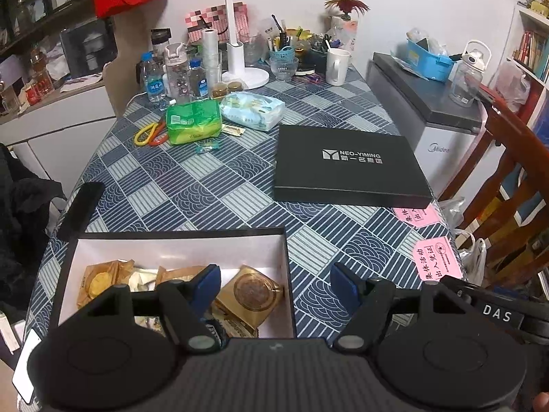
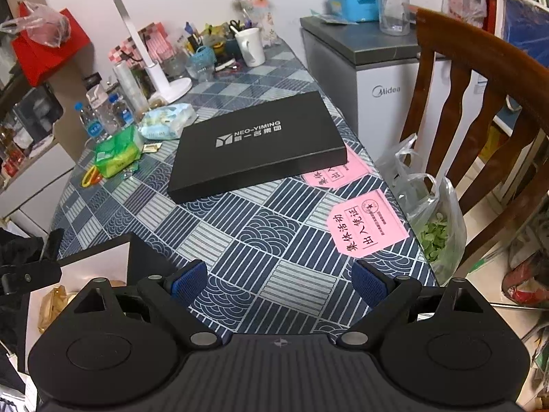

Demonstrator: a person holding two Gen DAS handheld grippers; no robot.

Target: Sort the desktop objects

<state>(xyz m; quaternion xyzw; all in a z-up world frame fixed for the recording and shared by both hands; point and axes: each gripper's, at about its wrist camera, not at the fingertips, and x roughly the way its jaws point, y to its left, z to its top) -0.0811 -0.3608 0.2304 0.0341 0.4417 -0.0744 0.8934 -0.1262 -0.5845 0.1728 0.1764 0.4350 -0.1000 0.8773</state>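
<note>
Snack box (image 1: pixel 182 240) beneath left fingers (image 1: pixel 209 283)

Black gripper (image 1: pixel 274 283), blue ribbed pads (image 2: pixel 369 283)

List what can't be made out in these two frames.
- Open box: near contents hidden behind the left gripper, left wrist view.
- Same box: mostly cut off at the left edge, right wrist view.
- Upper pink slip: partly under the black lid.

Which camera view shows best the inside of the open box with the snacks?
The left wrist view: the open box lies just below, its wrapped snacks visible. The right wrist view catches only its corner at the left edge.
</note>
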